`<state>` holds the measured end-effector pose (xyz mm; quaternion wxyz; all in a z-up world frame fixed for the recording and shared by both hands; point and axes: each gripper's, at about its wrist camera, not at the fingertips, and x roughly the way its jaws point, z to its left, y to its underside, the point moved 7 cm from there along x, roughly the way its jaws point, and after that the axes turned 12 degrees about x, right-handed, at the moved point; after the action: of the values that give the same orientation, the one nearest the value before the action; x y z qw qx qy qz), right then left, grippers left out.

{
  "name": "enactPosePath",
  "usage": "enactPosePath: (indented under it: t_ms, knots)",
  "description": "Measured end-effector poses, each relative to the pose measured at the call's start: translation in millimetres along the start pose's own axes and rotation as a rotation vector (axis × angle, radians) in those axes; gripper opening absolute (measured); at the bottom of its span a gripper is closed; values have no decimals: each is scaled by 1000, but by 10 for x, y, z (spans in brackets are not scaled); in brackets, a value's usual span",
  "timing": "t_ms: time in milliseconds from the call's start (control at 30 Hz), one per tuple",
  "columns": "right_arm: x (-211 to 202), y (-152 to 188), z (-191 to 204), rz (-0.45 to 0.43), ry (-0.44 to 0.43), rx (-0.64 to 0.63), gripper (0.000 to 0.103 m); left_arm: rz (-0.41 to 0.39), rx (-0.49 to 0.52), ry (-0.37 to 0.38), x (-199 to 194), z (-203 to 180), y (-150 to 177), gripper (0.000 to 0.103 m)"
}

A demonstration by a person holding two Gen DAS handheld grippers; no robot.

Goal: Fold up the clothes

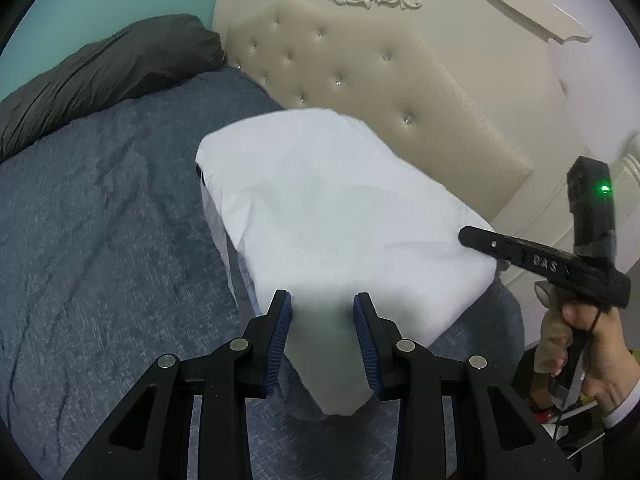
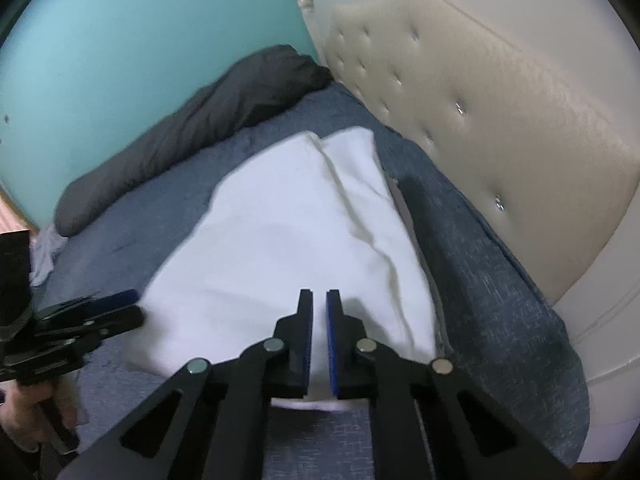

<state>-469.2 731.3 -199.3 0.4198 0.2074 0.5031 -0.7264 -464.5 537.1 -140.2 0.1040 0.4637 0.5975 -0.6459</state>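
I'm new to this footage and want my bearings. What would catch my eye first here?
The white garment stands out, lying in a folded bundle on the blue-grey bedspread beside the cream tufted headboard. The left gripper straddles its near edge with jaws apart, while the right gripper is nearly closed over the cloth. A dark pillow lies against the teal wall.

A white cloth garment [image 1: 336, 208], smooth and matt, lies on a blue-grey woven bedspread [image 1: 100, 220] with a rough, flecked weave. At 11 o'clock, a dark grey pillow [image 1: 100, 76] shows a creased, faintly sheeny fabric. The tufted headboard [image 1: 360, 80] is cream velvety upholstery (studded with glinting buttons). The left gripper [image 1: 322, 312] is matt black plastic, its blue pads ribbed.
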Motion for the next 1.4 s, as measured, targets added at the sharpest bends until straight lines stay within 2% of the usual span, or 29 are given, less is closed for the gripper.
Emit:
enactPosePath:
  t_ms: [200,500,733,800,933,1033,1200,1300,1400]
  knots:
    - [113,56,-321,-18,-14,89,0,0,23,3,63,-68,61,36]
    - [132,98,-372,-45,-13,114,0,5,33,-6,96,-112,97,36]
    - [-148,-94,-253,-145,-72,112,0,-50,22,-7,-120,-91,-92,36]
    - [-128,-146,-190,-147,-86,102,0,-48,24,-9,-106,-111,-138,36]
    - [21,-183,-69,-116,-57,71,0,-12,45,-13,16,-167,-88,35]
    - [205,-162,-135,-63,-3,78,0,3,56,-14,76,-180,-5,35]
    - [223,-224,-308,-72,36,127,0,-5,45,-7,53,-166,15,35]
    - [128,-322,-338,-100,16,149,0,-16,28,4,18,-151,-4,35]
    - [65,-408,-201,-111,-30,112,0,-22,21,6,-17,-116,-18,35]
